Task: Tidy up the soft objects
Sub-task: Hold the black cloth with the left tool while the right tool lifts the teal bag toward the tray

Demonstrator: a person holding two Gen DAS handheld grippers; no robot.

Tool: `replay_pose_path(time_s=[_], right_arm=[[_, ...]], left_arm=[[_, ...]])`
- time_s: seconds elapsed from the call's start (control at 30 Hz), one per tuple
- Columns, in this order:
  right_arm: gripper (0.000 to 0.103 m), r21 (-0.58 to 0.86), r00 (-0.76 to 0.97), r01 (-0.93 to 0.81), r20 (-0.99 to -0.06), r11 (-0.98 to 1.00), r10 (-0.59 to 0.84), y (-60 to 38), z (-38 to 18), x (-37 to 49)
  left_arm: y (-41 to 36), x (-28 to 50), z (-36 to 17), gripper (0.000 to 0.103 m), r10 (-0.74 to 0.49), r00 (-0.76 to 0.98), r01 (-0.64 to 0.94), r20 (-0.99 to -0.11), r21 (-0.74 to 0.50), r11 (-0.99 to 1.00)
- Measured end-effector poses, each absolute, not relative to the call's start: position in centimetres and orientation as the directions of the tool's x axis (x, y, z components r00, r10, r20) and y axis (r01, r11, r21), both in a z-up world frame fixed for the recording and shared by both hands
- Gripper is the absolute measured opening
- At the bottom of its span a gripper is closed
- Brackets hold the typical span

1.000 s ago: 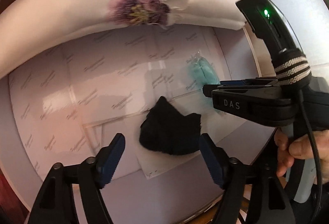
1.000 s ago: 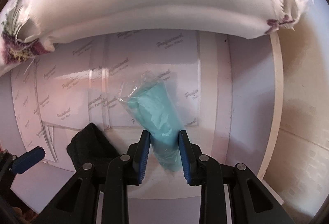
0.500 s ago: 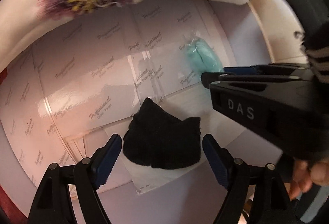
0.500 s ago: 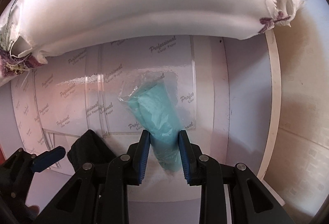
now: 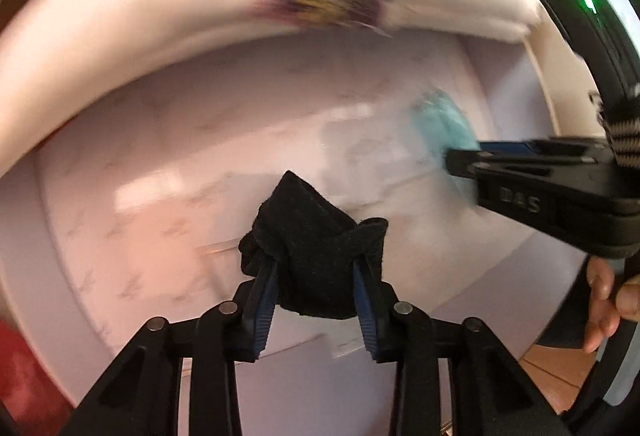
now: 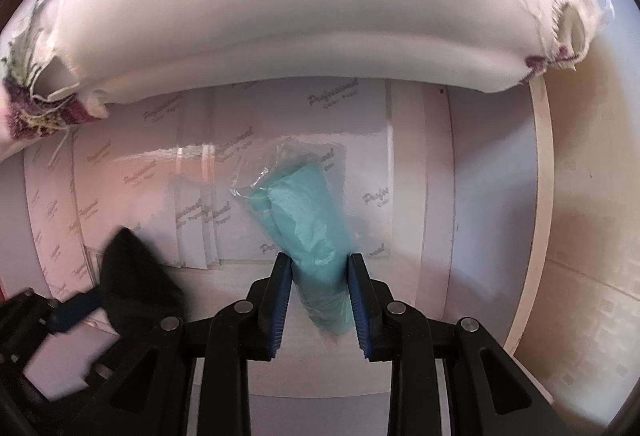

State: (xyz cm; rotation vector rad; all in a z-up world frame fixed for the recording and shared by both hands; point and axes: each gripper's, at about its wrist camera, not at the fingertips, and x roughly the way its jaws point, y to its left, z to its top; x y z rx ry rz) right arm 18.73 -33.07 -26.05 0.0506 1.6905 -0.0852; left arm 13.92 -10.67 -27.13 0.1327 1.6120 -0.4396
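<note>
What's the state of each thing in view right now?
Black cloth: bunched, between the closing jaws of the left gripper, pads pressing its sides.
Teal bag: clear wrap around teal fabric, clamped at its near end.
Right gripper: shut on the teal bag.
Cushion: lying along the far edge of the paper, corner seams frayed.
Paper: flat sheets, overlapping, glossy.

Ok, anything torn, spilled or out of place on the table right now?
Only the pillow: the floral cover's corners look frayed, with loose threads at both ends. Otherwise nothing spilled. The left gripper is closing on the bunched black cloth; the right gripper is shut on the bagged teal cloth.
</note>
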Motion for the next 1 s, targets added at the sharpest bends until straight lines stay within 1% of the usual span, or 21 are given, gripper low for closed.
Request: replay_pose_path(time_s=[0.13,0.27,0.47,0.57,0.77,0.9,1.0], right_arm=[[0.029,0.005,-0.111,0.066,-0.994,0.998,0.012,-32.5,-25.6,18.6],[0.029,0.036,-0.119,0.017,-0.992,0.999,0.037,-31.3,-25.5,18.4],[0.029,0.033,-0.123,-0.002,-0.992,0.999,0.032,-31.1,-25.4,18.1],[0.029,0.025,-0.121,-0.009,-0.992,1.0,0.024,-30.6,-25.5,18.1],[0.028,0.022,-0.111,-0.033,-0.994,0.999,0.018,-29.3,-24.9,17.9],[0.028,0.016,-0.047,-0.09,-0.999,0.996,0.012,-28.2,-22.8,17.6],[0.028,-0.017,0.008,-0.134,-1.0,0.991,-0.016,-27.3,-21.2,17.3]], left_arm=[[-8.4,14.2,-26.8,0.035,-0.132,-0.073,0.291,-0.989,-0.148,0.945],[-6.9,13.8,-27.6,0.036,-0.041,-0.051,0.275,-0.998,-0.054,0.96],[-7.6,12.9,-28.3,0.038,-0.013,-0.021,0.303,-1.0,-0.018,0.953],[-8.4,12.6,-28.7,0.039,-0.017,-0.016,0.3,-1.0,-0.021,0.954],[-6.7,12.4,-28.4,0.039,-0.049,-0.027,0.266,-0.998,-0.055,0.963],[-6.4,12.5,-28.3,0.039,-0.051,-0.028,0.264,-0.998,-0.057,0.963],[-6.1,12.4,-28.2,0.039,-0.059,-0.026,0.254,-0.998,-0.064,0.965]])
